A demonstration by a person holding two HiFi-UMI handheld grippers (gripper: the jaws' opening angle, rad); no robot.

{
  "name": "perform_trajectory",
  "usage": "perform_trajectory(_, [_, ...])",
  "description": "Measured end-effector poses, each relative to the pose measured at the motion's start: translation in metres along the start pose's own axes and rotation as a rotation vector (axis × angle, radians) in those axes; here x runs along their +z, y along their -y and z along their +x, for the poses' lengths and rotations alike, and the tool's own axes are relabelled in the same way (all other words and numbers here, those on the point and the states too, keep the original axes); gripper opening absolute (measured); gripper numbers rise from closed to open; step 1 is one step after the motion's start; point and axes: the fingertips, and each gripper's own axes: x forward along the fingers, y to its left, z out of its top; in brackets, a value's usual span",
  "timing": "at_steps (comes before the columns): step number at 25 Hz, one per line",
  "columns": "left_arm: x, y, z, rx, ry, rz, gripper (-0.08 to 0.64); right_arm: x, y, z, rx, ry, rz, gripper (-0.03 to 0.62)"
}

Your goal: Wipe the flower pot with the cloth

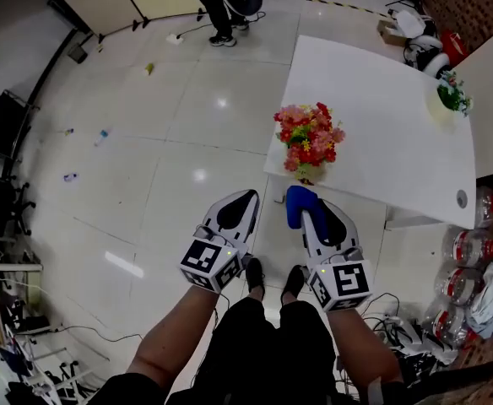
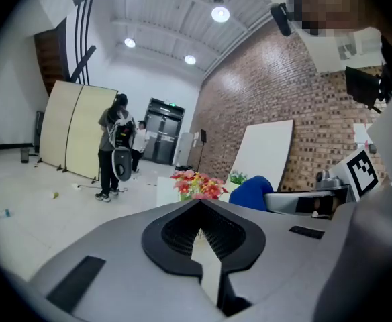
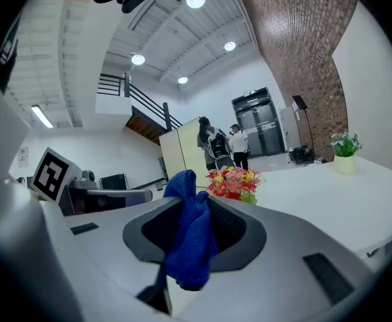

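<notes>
Left forearm (image 1: pixel 172 334) and right forearm (image 1: pixel 358 344) stretched forward and down, side by side, left gripper (image 1: pixel 245 195) level with the right, its jaws closed tip to tip on nothing, right gripper (image 1: pixel 304 199) clamped on a cloth (image 3: pixel 189 237) (bunched over its tips).

A large indoor hall has a glossy pale tiled floor (image 1: pixel 187 99) that mirrors round white ceiling lights (image 2: pixel 221 13), with a tall red brick wall (image 2: pixel 283 92) along one side and cream folding partition panels (image 2: pixel 75 139) at the far end. A white rectangular table (image 1: pixel 381 116) stands on the floor, with clear plastic water bottles (image 1: pixel 470 247) lying beside it. A person in dark clothes (image 2: pixel 112 149) stands near the panels.
</notes>
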Motion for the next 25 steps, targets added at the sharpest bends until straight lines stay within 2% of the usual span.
perform_trajectory(7, [-0.038,-0.033,0.026,0.012,-0.032,-0.024,-0.003,-0.050,0.001,0.045,-0.074,-0.048,-0.001,0.098])
perform_trajectory(14, [-0.063,-0.056,0.027,-0.004,-0.068,-0.026,-0.003,-0.100,-0.003,0.085,-0.150,-0.108,0.013,0.098])
perform_trajectory(19, [-0.070,-0.059,0.036,-0.039,-0.094,-0.004,-0.003,-0.108,0.010,0.103,-0.214,-0.117,0.015,0.098])
perform_trajectory(25, [-0.070,-0.065,0.047,-0.071,-0.102,-0.008,-0.003,-0.107,0.024,0.111,-0.289,-0.094,0.062,0.098])
